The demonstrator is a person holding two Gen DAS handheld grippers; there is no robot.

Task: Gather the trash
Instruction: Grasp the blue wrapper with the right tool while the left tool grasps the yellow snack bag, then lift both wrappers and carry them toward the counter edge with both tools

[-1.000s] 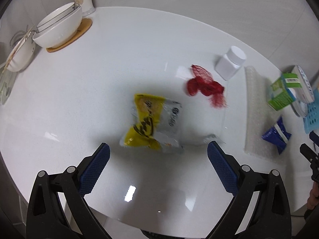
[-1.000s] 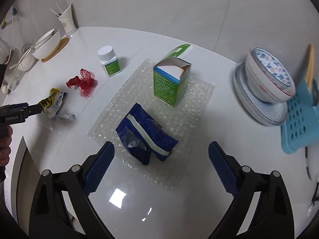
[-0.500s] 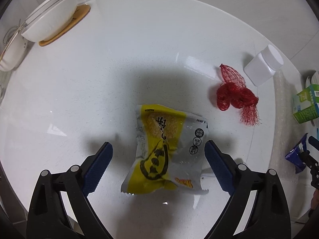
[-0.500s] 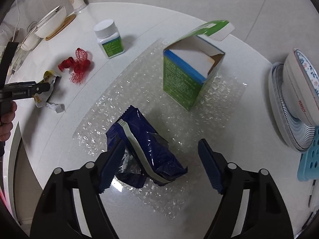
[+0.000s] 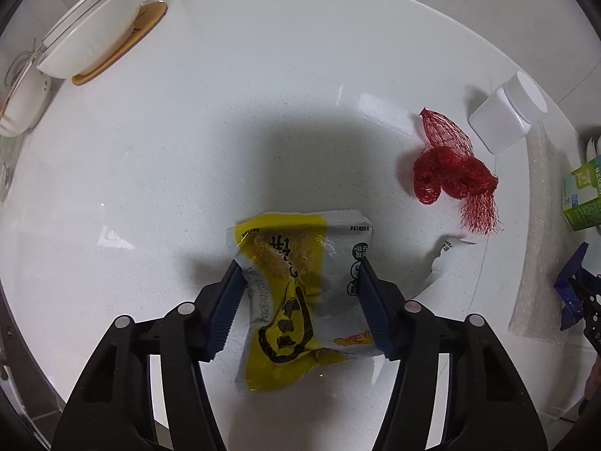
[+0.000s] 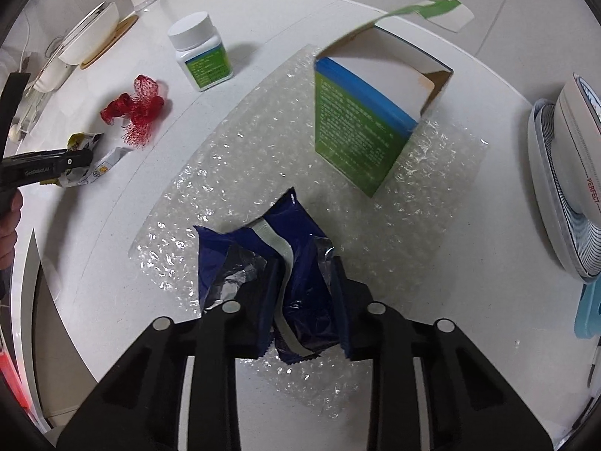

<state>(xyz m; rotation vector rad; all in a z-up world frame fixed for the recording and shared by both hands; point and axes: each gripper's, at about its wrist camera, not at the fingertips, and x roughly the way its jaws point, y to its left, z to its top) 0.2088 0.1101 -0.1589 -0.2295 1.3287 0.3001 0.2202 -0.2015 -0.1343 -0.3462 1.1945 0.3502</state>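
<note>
Left view: the left gripper (image 5: 298, 297) has just been closing and now squeezes the yellow wrapper (image 5: 291, 293), low in the middle, to lift it.

Right view: the right gripper (image 6: 306, 289) has been closing too and pinches the blue wrapper (image 6: 278, 274) on the bubble wrap (image 6: 263, 143), bottom middle.

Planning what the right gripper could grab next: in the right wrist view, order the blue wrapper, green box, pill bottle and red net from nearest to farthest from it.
1. Blue wrapper: between the right gripper's pads, on the bubble wrap.
2. Green box: just beyond, standing open on the same sheet.
3. Pill bottle: farther back, to the left.
4. Red net: far left; too close to call against the bottle.
</note>
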